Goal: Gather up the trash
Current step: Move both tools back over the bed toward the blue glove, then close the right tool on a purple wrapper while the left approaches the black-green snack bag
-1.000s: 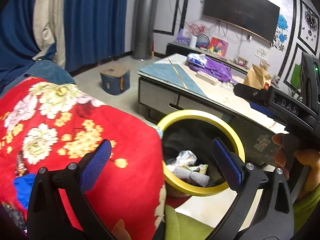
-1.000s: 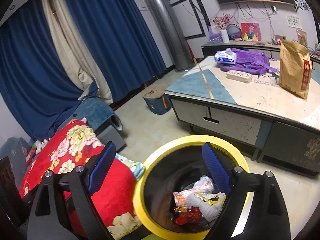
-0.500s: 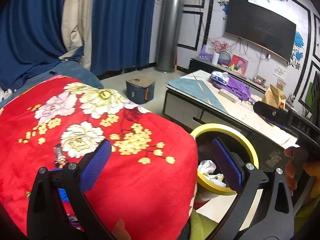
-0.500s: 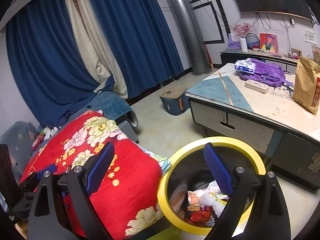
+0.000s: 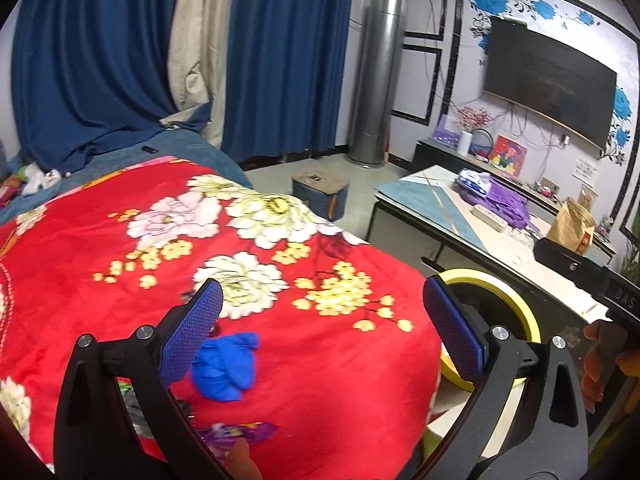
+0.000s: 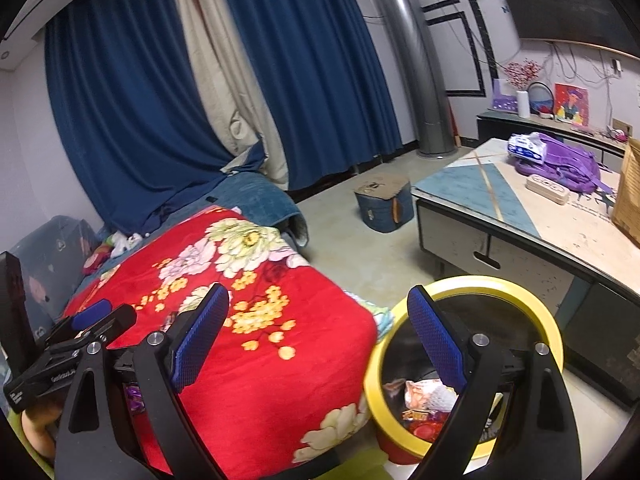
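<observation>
My left gripper (image 5: 320,328) is open and empty above the red floral blanket (image 5: 280,280). A crumpled blue piece of trash (image 5: 224,366) lies on the blanket beside the left finger. A purple wrapper (image 5: 240,432) lies nearer, at the bottom. The yellow-rimmed trash bin (image 5: 516,300) stands to the right of the blanket. My right gripper (image 6: 316,340) is open and empty, between the blanket (image 6: 260,340) and the bin (image 6: 476,288), which holds several wrappers (image 6: 424,404). The left gripper (image 6: 88,320) shows at the left of the right wrist view.
A low coffee table (image 6: 520,208) carries a purple bag (image 6: 560,164), a tissue pack and a brown paper bag (image 5: 572,224). A small blue stool (image 6: 384,204) stands on the floor. Blue curtains (image 5: 100,60) and a silver column (image 5: 376,80) are behind.
Both grippers have swung left, away from the bin and over the blanket. The blue trash and purple wrapper have come into the left wrist view. Both grippers stay open.
</observation>
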Tool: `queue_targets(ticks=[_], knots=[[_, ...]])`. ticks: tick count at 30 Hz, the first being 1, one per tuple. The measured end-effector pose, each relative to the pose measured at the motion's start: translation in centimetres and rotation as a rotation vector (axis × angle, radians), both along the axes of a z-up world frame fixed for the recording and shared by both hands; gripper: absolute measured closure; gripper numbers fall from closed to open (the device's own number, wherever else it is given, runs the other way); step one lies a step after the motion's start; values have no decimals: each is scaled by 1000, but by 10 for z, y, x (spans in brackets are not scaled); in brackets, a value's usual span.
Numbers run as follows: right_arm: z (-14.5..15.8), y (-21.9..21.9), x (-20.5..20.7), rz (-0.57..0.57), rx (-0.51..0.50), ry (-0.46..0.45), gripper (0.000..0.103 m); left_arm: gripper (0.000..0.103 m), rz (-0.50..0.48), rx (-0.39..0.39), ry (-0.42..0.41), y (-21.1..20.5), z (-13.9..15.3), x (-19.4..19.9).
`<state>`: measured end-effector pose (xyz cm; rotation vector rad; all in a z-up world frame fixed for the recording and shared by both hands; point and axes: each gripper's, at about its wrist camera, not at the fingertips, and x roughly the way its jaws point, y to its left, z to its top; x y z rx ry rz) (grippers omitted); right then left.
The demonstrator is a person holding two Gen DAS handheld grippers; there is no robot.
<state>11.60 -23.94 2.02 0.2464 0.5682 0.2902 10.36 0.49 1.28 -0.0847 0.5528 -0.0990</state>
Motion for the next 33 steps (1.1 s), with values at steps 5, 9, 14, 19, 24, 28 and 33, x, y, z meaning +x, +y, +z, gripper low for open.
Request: queue_targets(ticks=[5,9,14,19,24,28,33], knots=[[3,18,-6,51,-4,-14,15,11,38,1,-8,20,2,-8],[5,30,-10,86,-7,-18,15,11,69,1,-16,34,6,-11],[7,48,-16,137,-17,-23,15,11,101,6,-33,51,14,-15],[6,66,-21,194,-23,-25,15,11,123,21,-31,67,18,-20],[3,89,-29,261,-43,-21,15,11,147,37,-27,85,18,-27],[-2,106,-34,307,-59,-13,15,11,162,38,-19,97,16,-33],[-9,133,-42,377,-93,-7,15,11,171,18,15,114,7,-36]])
